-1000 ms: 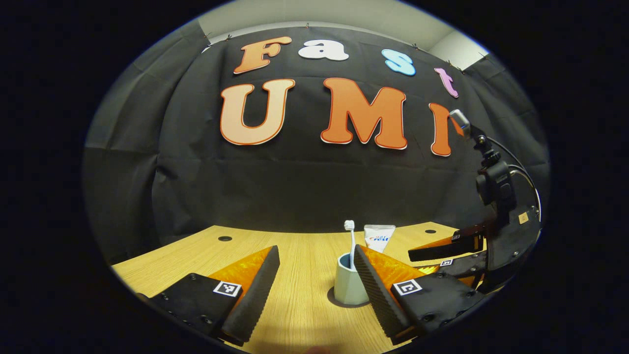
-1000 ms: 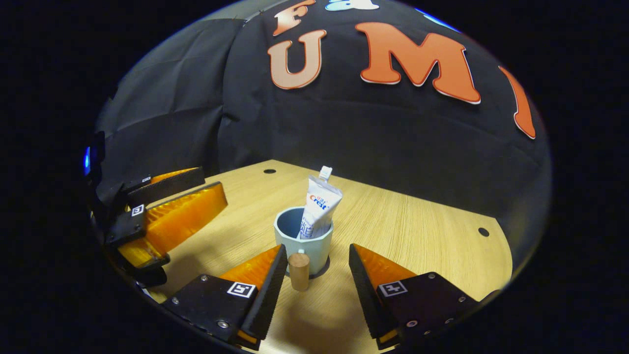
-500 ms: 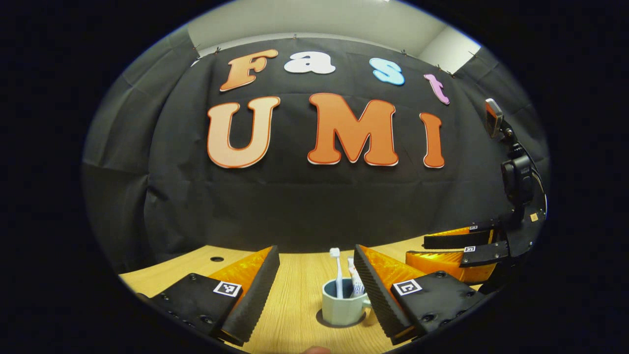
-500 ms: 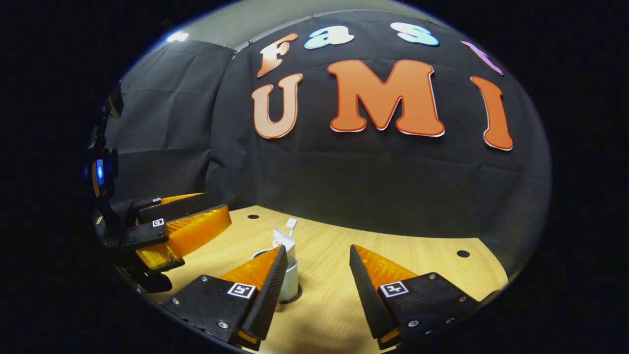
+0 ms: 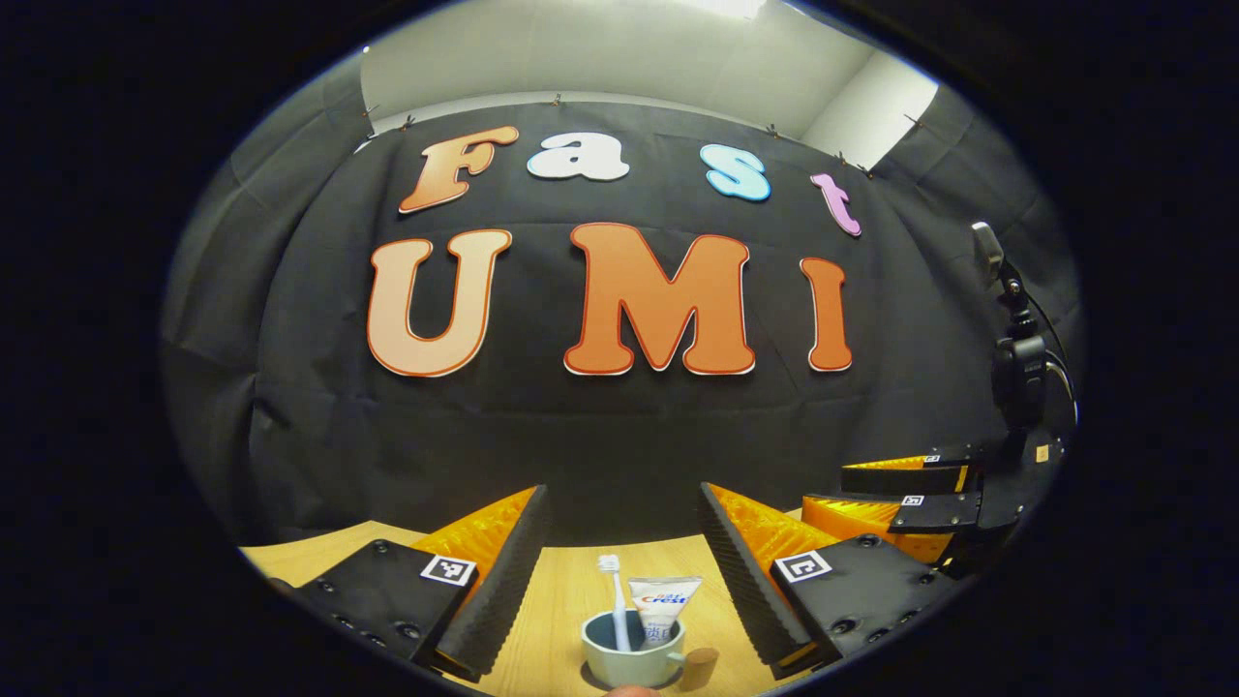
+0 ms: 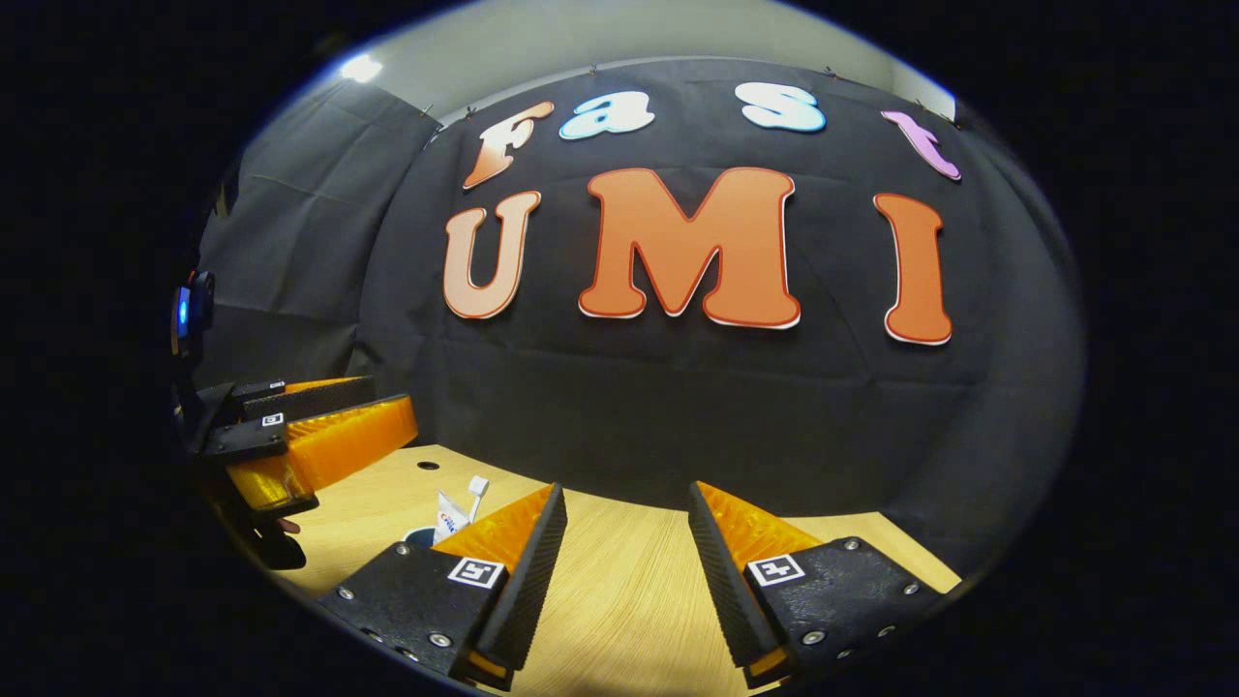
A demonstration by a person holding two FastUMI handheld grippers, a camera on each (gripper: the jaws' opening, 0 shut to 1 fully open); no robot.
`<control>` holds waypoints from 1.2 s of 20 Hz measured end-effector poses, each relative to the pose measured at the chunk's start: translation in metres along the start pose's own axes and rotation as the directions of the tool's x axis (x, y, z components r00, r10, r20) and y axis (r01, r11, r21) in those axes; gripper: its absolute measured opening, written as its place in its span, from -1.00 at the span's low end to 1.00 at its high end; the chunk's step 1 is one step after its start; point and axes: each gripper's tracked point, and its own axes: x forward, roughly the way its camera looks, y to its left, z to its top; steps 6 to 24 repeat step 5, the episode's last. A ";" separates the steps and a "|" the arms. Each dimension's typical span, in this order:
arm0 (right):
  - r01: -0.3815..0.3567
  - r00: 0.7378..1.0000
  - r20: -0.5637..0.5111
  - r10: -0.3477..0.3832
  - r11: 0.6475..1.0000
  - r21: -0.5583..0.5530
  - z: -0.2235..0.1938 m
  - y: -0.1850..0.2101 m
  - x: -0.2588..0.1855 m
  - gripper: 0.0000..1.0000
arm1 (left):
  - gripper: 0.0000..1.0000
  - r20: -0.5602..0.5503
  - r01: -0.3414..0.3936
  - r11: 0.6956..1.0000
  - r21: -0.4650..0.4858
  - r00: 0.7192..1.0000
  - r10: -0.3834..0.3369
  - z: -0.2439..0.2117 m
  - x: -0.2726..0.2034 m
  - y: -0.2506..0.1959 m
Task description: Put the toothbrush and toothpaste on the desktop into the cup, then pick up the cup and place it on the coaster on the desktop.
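A black cloth wall is closing off the back of the booth, and a pale wooden desktop (image 5: 571, 600) is running along the bottom of both views.

In the left gripper view, the left gripper (image 5: 619, 557) is hanging above the desk with its jaws standing wide apart and nothing between them. Just below and between its fingers, the cup (image 5: 629, 660) is sitting on a dark round coaster (image 5: 592, 675), of which a thin edge is showing. The toothbrush (image 5: 614, 610) is standing upright in the cup at the left, and the toothpaste (image 5: 661, 608) is leaning beside it, cap down. A wooden handle (image 5: 699, 666) is projecting from the cup's right side. At the far right, the right gripper (image 5: 876, 494) is hovering level above the desk.

In the right gripper view, the right gripper (image 6: 619, 552) is spread open and gripping nothing — the cup is partly hidden behind its left finger.

Judged from this layout, the placing looks complete and the step in hand is the retreat. To do it well:

- Keep both sets of jaws apart.
- Draw each gripper up and back, clear of the handle and the tall brush — a sideways brush could tip the cup.
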 end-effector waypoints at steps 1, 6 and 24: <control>0.001 1.000 0.017 -0.001 1.000 -0.003 0.004 0.000 0.000 0.53 | 0.92 -0.007 0.007 1.000 -0.007 1.000 -0.007 -0.003 -0.001 -0.002; -0.027 0.999 0.028 0.026 0.999 0.048 -0.008 0.004 -0.002 0.53 | 1.00 -0.012 -0.039 0.997 0.066 0.999 0.040 -0.011 -0.003 0.018; -0.027 0.999 0.028 0.026 0.999 0.048 -0.008 0.004 -0.002 0.53 | 1.00 -0.012 -0.039 0.997 0.066 0.999 0.040 -0.011 -0.003 0.018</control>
